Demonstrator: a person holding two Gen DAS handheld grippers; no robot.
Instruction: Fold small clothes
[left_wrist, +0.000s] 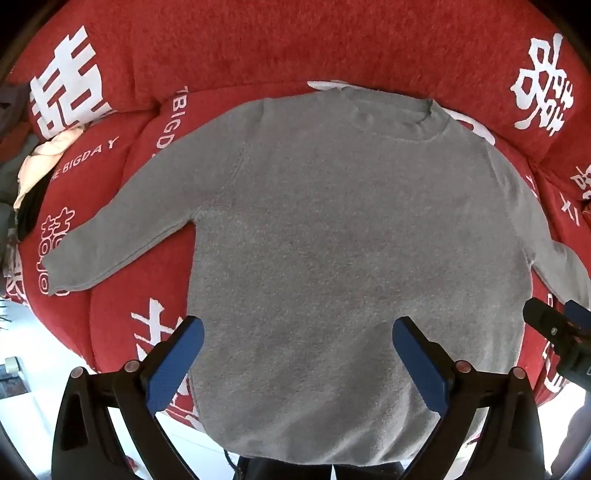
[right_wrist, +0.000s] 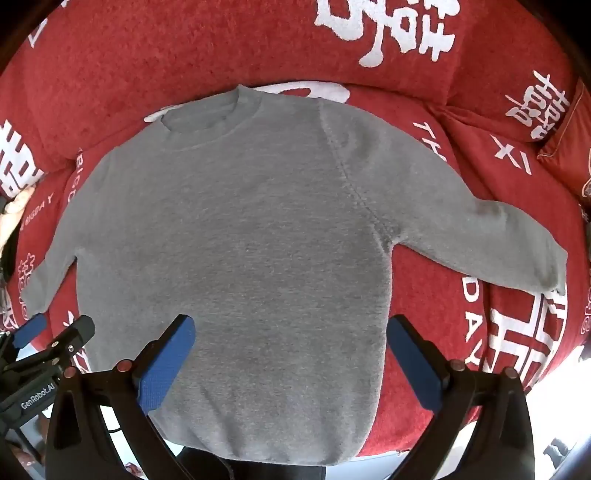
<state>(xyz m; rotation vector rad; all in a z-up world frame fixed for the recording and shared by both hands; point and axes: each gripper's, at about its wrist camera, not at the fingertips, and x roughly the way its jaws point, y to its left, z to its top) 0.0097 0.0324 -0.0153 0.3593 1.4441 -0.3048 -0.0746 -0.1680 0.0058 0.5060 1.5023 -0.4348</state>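
Nearest the cameras, the left gripper (left_wrist: 297, 334) hangs with its blue-padded fingers (left_wrist: 177, 363) spread wide apart and nothing between them, poised above the lower left part of the garment; the right gripper (right_wrist: 290, 332) is likewise spread wide and empty, over the lower right part, and each shows at the edge of the other's view. Below them lies the grey sweater (left_wrist: 332, 258), spread flat and face up on the red blanket (left_wrist: 221, 48), its hem (right_wrist: 258, 456) closest and hanging at or just past the near edge of the bedding. It looks like a soft, thick knit or fleece: light, limp, with no stiffness of its own, so it should drape and sag from wherever it is pinched, and its fuzzy surface should grip the pads rather than slip. A pinch that takes both layers at an edge seems the safest hold; the hem corners are nearest to hand. Farther out, the left sleeve (left_wrist: 122, 236) and right sleeve (right_wrist: 498, 243) lie angled outward and down, clear of the body, and their cuffs offer good holds for folding each sleeve inward. Farthest is the ribbed collar (left_wrist: 391, 110), lying flat near the white-lettered cushions (right_wrist: 388, 26).
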